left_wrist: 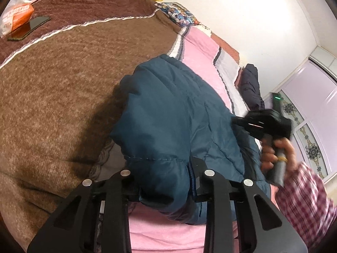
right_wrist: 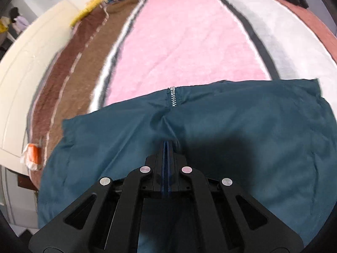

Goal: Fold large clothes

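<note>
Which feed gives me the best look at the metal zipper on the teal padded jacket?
The right wrist view: the silver metal zipper sits sharp and unobstructed at the teal padded jacket edge, against the pink blanket. The left wrist view shows only bunched jacket fabric between the left gripper jaws; no zipper teeth are visible.

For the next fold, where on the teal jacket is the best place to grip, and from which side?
Probably the hem corner of the teal jacket, approached from the pink blanket side. That edge lies flat, thin and exposed, while the middle is bulky padding.
</note>
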### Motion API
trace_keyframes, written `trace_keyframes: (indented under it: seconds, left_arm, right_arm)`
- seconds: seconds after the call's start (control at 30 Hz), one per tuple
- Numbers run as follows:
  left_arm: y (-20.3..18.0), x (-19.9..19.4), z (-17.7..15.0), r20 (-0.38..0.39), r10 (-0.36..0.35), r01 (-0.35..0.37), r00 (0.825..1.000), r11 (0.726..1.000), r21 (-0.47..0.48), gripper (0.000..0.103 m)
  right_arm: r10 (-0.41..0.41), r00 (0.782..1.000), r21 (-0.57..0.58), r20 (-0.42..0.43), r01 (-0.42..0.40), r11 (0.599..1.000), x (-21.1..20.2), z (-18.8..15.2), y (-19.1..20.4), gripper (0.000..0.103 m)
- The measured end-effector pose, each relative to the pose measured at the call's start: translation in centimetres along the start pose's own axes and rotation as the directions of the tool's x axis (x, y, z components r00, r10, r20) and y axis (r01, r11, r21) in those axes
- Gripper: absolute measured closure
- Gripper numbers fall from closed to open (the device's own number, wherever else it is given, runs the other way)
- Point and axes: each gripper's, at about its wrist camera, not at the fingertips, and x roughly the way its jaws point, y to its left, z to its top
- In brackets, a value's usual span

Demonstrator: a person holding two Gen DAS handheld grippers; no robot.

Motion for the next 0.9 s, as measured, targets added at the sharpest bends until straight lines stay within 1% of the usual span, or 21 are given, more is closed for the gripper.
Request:
trace_keyframes:
  seconds: [0.03, 0.1, 0.17, 0.23, 0.3, 0.37, 0.4, 0.47, 0.53, 0.6, 0.7, 0.77, 0.8, 0.9]
  left_arm:
    - [-0.3, -0.3, 0.1, 0.004, -0.007, 0.007, 1.0, 1.0, 0.004, 0.074]
    - [-0.8, -0.6, 0.2, 0.012, -0.015, 0.015, 1.0, 1.0, 0.015, 0.074]
    - [-1.4, -0.8, 0.3, 0.019, -0.016, 0.015, 1.0, 0.999, 0.03, 0.074]
    - [-1.6, -0.9, 0.3, 0.019, -0.014, 0.013, 1.0, 0.999, 0.036, 0.074]
    - [-1.8, -0.9, 0.4, 0.018, -0.015, 0.014, 1.0, 0.999, 0.035, 0.074]
    - [-2.0, -1.1, 0.4, 0.02, -0.015, 0.014, 1.0, 0.999, 0.04, 0.074]
    - [-2.1, -1.1, 0.6, 0.022, -0.017, 0.016, 1.0, 0.999, 0.041, 0.074]
    - [-2.4, -1.2, 0.7, 0.026, -0.021, 0.02, 0.999, 0.999, 0.049, 0.074]
    - [-2.9, -1.5, 0.8, 0.032, -0.02, 0.018, 0.999, 0.998, 0.067, 0.074]
    - [-3.3, -1.6, 1.0, 0.034, -0.017, 0.015, 0.999, 0.997, 0.077, 0.074]
    - [-3.9, -1.9, 1.3, 0.04, -0.019, 0.016, 0.999, 0.996, 0.083, 0.074]
    - [-4.7, -2.3, 1.3, 0.044, -0.026, 0.021, 0.999, 0.995, 0.099, 0.074]
    - [-5.2, -2.4, 1.4, 0.046, -0.03, 0.025, 0.998, 0.994, 0.11, 0.074]
    - [-7.1, -2.8, 1.1, 0.048, -0.048, 0.04, 0.998, 0.986, 0.159, 0.074]
  right_arm:
    - [-0.032, 0.999, 0.0, -0.033, 0.032, 0.999, 1.2, 0.5, -0.1, 0.103]
    - [-0.055, 0.995, -0.007, -0.079, 0.055, 0.998, 2.2, 0.7, -0.3, 0.103]
    - [-0.059, 0.996, -0.016, -0.064, 0.058, 0.998, 1.2, 0.7, -0.3, 0.102]
    - [-0.025, 1.0, -0.043, -0.004, 0.025, 0.999, -1.5, 0.1, 0.2, 0.102]
    - [0.021, 0.999, -0.081, 0.044, -0.017, 0.997, -4.8, -1.4, 0.4, 0.101]
    - [0.046, 0.997, -0.121, 0.064, -0.038, 0.992, -7.2, -3.2, 0.5, 0.101]
    - [0.051, 0.996, -0.139, 0.068, -0.041, 0.989, -8.4, -4.7, 0.5, 0.1]
    - [0.066, 0.996, -0.164, 0.058, -0.055, 0.985, -9.9, -7.9, 0.2, 0.1]
    - [0.079, 0.996, -0.166, 0.031, -0.073, 0.983, -10.3, -10.5, -0.2, 0.1]
    - [0.084, 0.996, -0.141, -0.005, -0.084, 0.986, -9.8, -12.3, -0.8, 0.1]
    - [0.062, 0.997, -0.108, -0.046, -0.067, 0.992, -7.9, -13.4, -1.4, 0.1]
    - [0.078, 0.992, -0.075, -0.099, -0.086, 0.993, -6.2, -13.9, -1.6, 0.1]
    - [0.074, 0.99, -0.081, -0.12, -0.084, 0.993, -5.3, -14.0, -1.5, 0.1]
    - [0.056, 0.988, -0.092, -0.143, -0.069, 0.993, -3.6, -14.1, -1.6, 0.101]
